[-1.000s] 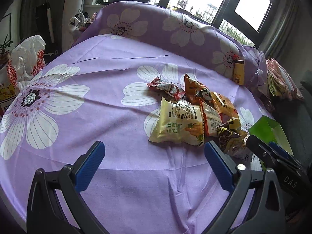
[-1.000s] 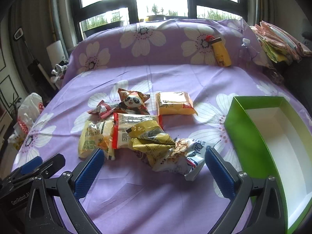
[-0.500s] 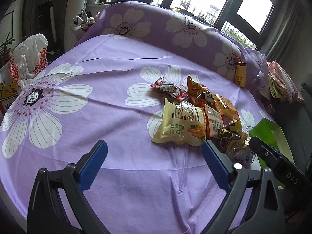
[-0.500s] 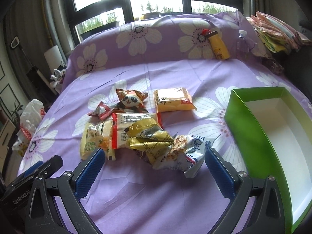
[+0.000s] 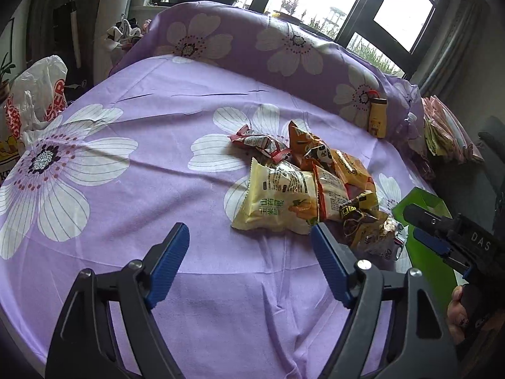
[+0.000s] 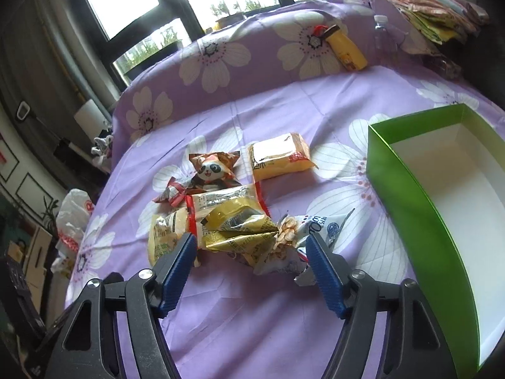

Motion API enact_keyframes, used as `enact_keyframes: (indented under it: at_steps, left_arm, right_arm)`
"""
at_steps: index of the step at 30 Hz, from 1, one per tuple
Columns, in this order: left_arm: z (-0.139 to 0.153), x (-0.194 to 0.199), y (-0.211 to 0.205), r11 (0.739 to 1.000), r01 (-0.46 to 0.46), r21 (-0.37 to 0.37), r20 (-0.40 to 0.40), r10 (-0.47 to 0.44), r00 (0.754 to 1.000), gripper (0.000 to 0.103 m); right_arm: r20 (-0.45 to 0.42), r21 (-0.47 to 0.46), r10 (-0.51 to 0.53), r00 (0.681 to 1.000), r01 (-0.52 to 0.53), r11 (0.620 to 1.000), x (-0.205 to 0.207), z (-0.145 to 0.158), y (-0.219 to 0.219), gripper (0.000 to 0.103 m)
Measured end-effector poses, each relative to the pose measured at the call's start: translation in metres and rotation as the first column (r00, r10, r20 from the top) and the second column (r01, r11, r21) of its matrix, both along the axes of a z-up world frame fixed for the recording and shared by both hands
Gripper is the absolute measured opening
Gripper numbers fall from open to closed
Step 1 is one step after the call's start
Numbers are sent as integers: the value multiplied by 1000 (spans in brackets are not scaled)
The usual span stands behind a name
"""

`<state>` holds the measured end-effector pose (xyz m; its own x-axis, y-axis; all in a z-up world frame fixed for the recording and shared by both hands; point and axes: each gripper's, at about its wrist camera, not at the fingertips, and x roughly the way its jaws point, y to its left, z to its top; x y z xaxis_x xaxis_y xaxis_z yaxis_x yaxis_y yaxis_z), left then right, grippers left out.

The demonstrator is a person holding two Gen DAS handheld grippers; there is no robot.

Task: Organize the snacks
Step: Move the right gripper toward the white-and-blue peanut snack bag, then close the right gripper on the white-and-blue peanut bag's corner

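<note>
Both grippers' fingers, left (image 5: 249, 262) and right (image 6: 251, 265), have just been closing but grip nothing. One green box (image 6: 407, 195) lies at three o'clock, long side running near to far. Seven snack bags (image 6: 233, 208) lie piled mid-bed.

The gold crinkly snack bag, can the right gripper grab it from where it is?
Probably yes. The gold crinkly snack bag lies on top of the pile, straight ahead of the right gripper. Its jaws have just been closing but are still apart, holding nothing. The white packet beside it might get pinched too.
</note>
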<state>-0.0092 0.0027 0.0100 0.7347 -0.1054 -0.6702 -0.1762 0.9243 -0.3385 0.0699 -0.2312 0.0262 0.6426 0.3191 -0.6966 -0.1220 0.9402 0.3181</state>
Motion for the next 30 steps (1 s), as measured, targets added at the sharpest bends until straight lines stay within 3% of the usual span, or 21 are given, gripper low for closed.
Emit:
enact_keyframes:
  at_steps: [4,7,10,13,19,24,30]
  left_arm:
    - [-2,1,0,1000,6,-9,-11,-6,1000,68]
    - [-3,2,0,1000,8,-16,-22,-8,1000,67]
    - [-4,2,1,1000,5,-21,-30,-6,1000,67]
    - [-6,4,2,1000,-3,-26,-44,2,999,67]
    - [-9,5,-1,1000,4,-21,-63,-5,998,67]
    - [-9,5,2,1000,-3,-28,-68,1,998,67]
    - [-11,5,0,1000,5,-30,-79,-7,997,68]
  right_arm:
    - [-72,12,12,997,-11,1000,26,0,1,69]
    - [-111,12,10,994,-8,1000,43,-1,4,69]
    - [-99,-58,-56,994,50,997,46,-4,1,69]
    - [-130,-75,-83,988,73,994,44,-12,-6,69]
    - [-107,-149,-154,982,137,979,32,-13,-13,69]
    - [-114,-126,-181,977,166,978,29,-15,-20,69]
    - [-206,-77,-218,954,206,976,35,-31,-27,69]
